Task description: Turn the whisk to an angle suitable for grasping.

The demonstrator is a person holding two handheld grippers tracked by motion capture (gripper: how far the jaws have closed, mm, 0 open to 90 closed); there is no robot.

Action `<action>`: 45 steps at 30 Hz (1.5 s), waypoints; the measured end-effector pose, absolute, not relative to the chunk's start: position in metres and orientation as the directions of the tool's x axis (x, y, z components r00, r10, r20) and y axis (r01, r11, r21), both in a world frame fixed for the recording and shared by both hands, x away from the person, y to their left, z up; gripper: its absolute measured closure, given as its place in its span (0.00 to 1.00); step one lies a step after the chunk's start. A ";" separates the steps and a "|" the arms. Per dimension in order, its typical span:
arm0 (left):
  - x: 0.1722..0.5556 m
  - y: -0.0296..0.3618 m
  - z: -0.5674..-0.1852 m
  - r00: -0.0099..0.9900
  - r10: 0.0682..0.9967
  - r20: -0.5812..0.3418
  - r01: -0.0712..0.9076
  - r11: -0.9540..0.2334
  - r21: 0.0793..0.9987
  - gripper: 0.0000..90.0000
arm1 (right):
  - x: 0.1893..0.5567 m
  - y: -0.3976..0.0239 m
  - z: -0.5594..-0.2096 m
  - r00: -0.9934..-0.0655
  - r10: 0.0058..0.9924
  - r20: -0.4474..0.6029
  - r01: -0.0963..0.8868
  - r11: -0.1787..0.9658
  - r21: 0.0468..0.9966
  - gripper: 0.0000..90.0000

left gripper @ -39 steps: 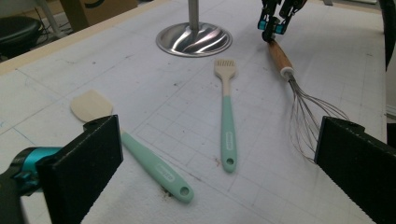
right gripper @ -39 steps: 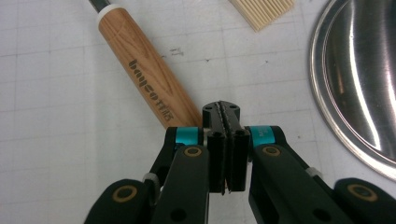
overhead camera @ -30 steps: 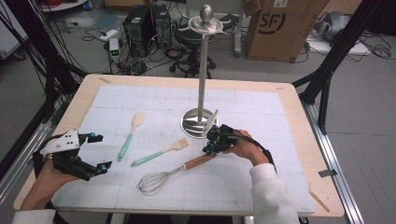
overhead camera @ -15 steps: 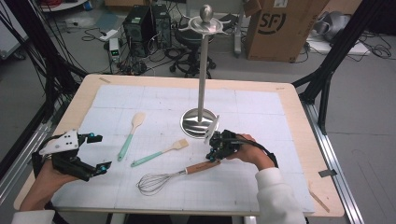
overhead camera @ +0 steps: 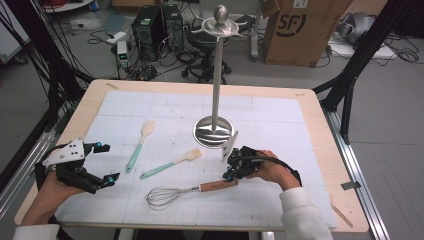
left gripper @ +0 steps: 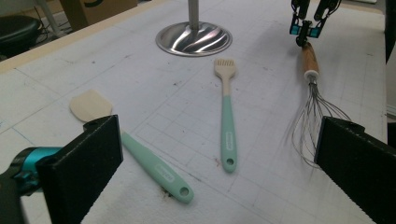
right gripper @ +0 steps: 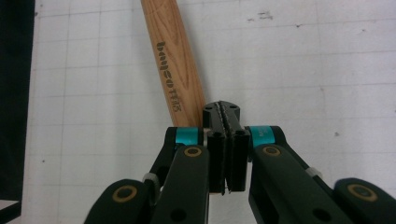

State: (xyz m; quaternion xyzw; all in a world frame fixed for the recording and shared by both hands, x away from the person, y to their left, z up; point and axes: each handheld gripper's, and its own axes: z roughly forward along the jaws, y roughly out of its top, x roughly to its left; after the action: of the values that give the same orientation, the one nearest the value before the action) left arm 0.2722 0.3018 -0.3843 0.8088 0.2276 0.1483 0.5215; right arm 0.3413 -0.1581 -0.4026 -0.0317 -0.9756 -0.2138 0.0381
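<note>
A wire whisk (overhead camera: 170,195) with a wooden handle (right gripper: 175,70) lies on the white mat near the front edge. My right gripper (overhead camera: 231,172) sits at the outer end of that handle, pointing down. Its jaws are pressed together with nothing visible between them (right gripper: 226,112), and they have just eased a hair wider. The handle runs beside its left finger, and the left gripper view shows the whisk (left gripper: 313,116) too. My left gripper (overhead camera: 107,162) hovers wide open at the front left with nothing in it (left gripper: 217,130). Two mint-handled spatulas (overhead camera: 140,145) (overhead camera: 170,164) lie between the grippers.
A tall steel hanging stand (overhead camera: 216,90) rises from a round base (overhead camera: 214,132) just behind the right gripper. The mat covers a wooden table (overhead camera: 320,130). Boxes, cables and computers stand on the floor beyond it.
My right hand has shifted a little toward the near edge, and the whisk's handle end lies slightly nearer too. The left gripper has not moved.
</note>
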 end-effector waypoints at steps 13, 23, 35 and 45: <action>0.271 0.303 -0.384 0.852 0.524 0.003 0.210 -0.348 0.913 0.02 | 0.340 -0.178 -0.373 -0.988 0.157 0.002 0.126 0.789 0.602 0.10; 0.274 0.301 -0.384 0.853 0.522 0.003 0.211 -0.349 0.913 0.02 | 0.327 -0.169 -0.369 -0.987 0.151 -0.057 0.087 0.795 0.600 0.00; 0.273 0.302 -0.383 0.854 0.520 0.005 0.207 -0.348 0.914 0.02 | 0.319 -0.151 -0.388 -0.998 0.038 -0.046 0.012 0.878 0.479 0.03; 0.273 0.301 -0.383 0.854 0.520 0.004 0.209 -0.350 0.913 0.02 | 0.317 -0.138 -0.401 -1.000 -0.008 -0.030 -0.020 0.904 0.428 0.18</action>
State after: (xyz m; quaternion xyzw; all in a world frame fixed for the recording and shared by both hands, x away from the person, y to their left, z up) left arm 0.2730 0.3014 -0.3830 0.8082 0.2257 0.1486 0.5233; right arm 0.3166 -0.1383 -0.4010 0.0073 -0.9755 -0.2195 -0.0139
